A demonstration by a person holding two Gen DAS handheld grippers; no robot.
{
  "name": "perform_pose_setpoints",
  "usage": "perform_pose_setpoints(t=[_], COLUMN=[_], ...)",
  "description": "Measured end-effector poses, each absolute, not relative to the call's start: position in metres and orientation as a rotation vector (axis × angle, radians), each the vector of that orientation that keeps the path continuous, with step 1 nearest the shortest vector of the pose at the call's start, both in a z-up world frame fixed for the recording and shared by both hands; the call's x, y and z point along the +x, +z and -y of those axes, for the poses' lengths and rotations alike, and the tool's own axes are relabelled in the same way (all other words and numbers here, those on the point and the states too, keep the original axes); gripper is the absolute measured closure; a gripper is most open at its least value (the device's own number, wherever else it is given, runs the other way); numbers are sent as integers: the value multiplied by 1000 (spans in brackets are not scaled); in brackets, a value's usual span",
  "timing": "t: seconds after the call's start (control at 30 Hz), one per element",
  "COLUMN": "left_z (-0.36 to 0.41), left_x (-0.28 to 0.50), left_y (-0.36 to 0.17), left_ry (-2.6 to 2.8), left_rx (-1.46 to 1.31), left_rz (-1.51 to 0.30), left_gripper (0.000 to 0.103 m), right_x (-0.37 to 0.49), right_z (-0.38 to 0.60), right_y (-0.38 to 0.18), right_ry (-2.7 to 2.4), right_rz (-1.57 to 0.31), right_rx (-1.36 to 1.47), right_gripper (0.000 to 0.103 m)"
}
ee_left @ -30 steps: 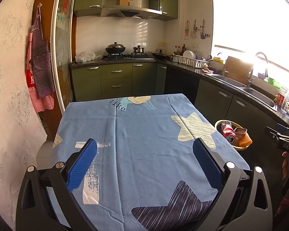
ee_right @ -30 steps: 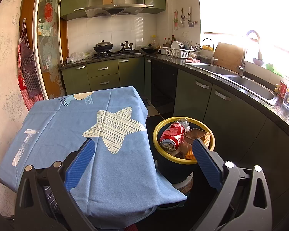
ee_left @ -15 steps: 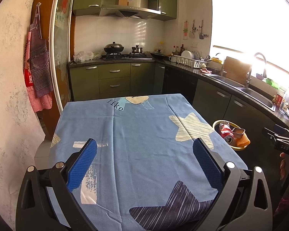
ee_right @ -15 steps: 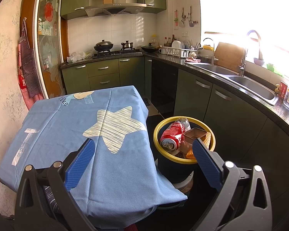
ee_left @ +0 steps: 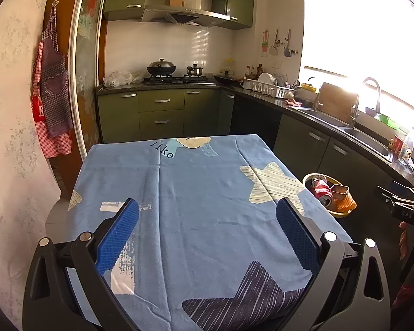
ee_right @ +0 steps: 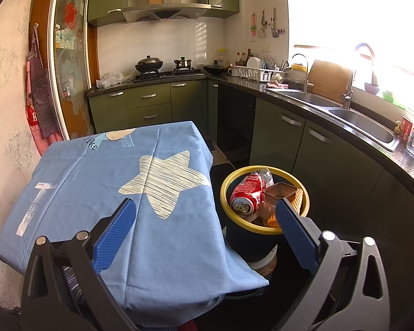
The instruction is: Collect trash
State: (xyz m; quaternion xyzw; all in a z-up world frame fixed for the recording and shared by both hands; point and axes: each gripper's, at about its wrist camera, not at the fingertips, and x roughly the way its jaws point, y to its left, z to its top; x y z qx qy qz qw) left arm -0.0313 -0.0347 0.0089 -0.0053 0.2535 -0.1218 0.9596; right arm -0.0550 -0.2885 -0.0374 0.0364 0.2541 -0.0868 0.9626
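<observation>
Your left gripper (ee_left: pixel 207 231) hangs over the near end of the counter (ee_left: pixel 196 193), its blue pads spread wide with nothing between them; the blue star-print cloth (ee_left: pixel 207 182) under it is bare out to all four edges. Your right gripper (ee_right: pixel 205 226) is spread just as wide and empty, straddling the counter's right edge where the cloth drapes down past the corner. Just beside that edge stands the trash bin (ee_right: pixel 265 230), dark-walled with a yellow rim, on a low round base. Inside it lie a crushed red can (ee_right: pixel 247 195), a brown plastic tray (ee_right: pixel 280 193) and an orange ridged piece (ee_right: pixel 298 200), all piled close to rim level. Between the bin and the green cabinets (ee_right: pixel 312 151) on the right runs a narrow dark strip of floor; the aisle widens past the counter's far corner. A dark worktop with a sink (ee_right: pixel 364 124) follows the window wall, and a stove (ee_left: pixel 176 78) with pots sits at the back. Aprons (ee_left: pixel 52 88) hang on the left wall, close to the counter's left edge.
</observation>
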Motion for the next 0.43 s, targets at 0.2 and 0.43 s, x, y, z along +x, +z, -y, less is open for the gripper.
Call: perform_pose_setpoints(t=[0.2,0.43], left_z=[34,23], left_x=[-20,29], left_y=[5,-18], left_ry=[-234,-211], left_rx=[-5,28], left_rz=[-545,-639], left_gripper=[5,5], right_x=[-52,-17], right_z=[288,290], right_y=[-43,-55], right_ry=[-177,-146], right_rz=[-522,-588], right_rx=[76,79], right_gripper=[7,7])
